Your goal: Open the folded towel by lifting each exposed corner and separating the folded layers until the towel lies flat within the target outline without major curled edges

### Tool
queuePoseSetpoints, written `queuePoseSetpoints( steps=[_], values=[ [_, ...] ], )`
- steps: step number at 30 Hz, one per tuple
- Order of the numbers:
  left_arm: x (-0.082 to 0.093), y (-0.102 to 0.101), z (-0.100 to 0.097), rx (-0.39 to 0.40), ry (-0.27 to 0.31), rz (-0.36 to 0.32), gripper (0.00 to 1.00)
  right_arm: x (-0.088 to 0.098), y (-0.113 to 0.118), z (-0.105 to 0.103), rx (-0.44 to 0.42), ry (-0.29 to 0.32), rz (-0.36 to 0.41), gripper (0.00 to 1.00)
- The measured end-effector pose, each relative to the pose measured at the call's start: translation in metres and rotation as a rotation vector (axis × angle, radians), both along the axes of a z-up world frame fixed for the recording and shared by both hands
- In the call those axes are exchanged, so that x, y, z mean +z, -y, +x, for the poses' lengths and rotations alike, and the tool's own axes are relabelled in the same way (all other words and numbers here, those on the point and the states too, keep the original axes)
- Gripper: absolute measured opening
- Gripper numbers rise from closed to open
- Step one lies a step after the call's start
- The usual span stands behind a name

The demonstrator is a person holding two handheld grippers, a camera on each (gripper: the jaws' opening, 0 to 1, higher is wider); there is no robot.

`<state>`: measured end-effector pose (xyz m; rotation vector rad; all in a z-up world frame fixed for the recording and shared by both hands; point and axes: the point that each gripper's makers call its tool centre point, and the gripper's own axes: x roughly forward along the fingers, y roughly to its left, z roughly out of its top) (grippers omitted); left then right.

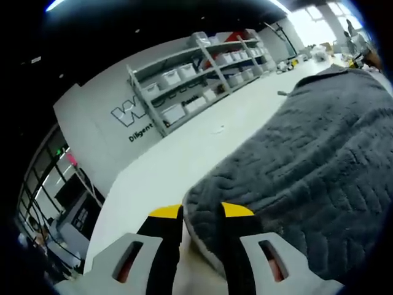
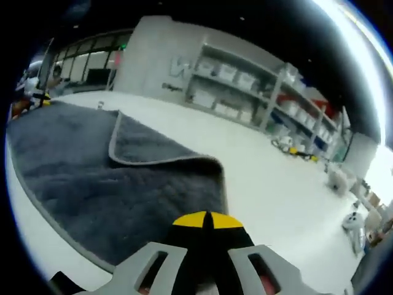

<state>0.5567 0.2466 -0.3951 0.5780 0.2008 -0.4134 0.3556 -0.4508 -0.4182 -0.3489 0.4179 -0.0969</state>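
The room is a large hall with a dark ceiling and a grey wall that carries big pale letters starting with "W" and a smaller line beginning "Diligent"; the rest of the writing is hidden or too blurred to read. Against that wall stand metal shelves loaded with white bins. A broad white table runs in front of them.

On the table lies the dark grey towel, thick and ribbed with a paler hem. In the right gripper view one corner is folded back over the main layer, its hem making a curved ridge, and the towel's near edge runs close along the table's edge.

The left gripper, black with yellow tips, holds its jaws narrowly apart on either side of the towel's hem. The right gripper has its yellow tips pressed together, at the towel's edge; whether cloth is pinched between them cannot be told.
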Motion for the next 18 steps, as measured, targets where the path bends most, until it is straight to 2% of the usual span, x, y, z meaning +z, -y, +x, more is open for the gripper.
queuePoseSetpoints(
  steps=[9, 13, 15, 16, 17, 18],
  values=[
    [0.0, 0.002, -0.001, -0.007, 0.003, 0.018, 0.2, 0.0, 0.003, -0.011, -0.057, -0.059, 0.022, 0.0],
    [-0.001, 0.002, -0.001, -0.007, 0.001, 0.012, 0.2, -0.001, 0.004, -0.015, -0.093, -0.108, -0.014, 0.0],
    [0.0, 0.002, -0.001, -0.007, 0.002, 0.015, 0.2, 0.001, 0.006, -0.016, -0.104, -0.139, -0.054, 0.0],
    [0.0, 0.002, -0.001, -0.007, 0.004, 0.019, 0.2, 0.007, 0.007, -0.011, -0.095, -0.139, -0.116, 0.0],
    [0.0, 0.002, 0.0, -0.007, 0.006, 0.021, 0.2, 0.025, -0.005, 0.003, -0.012, -0.074, -0.236, 0.0],
    [0.0, 0.002, 0.0, -0.006, 0.007, 0.02, 0.2, 0.033, -0.015, 0.01, 0.037, -0.036, -0.285, 0.0]
  ],
)
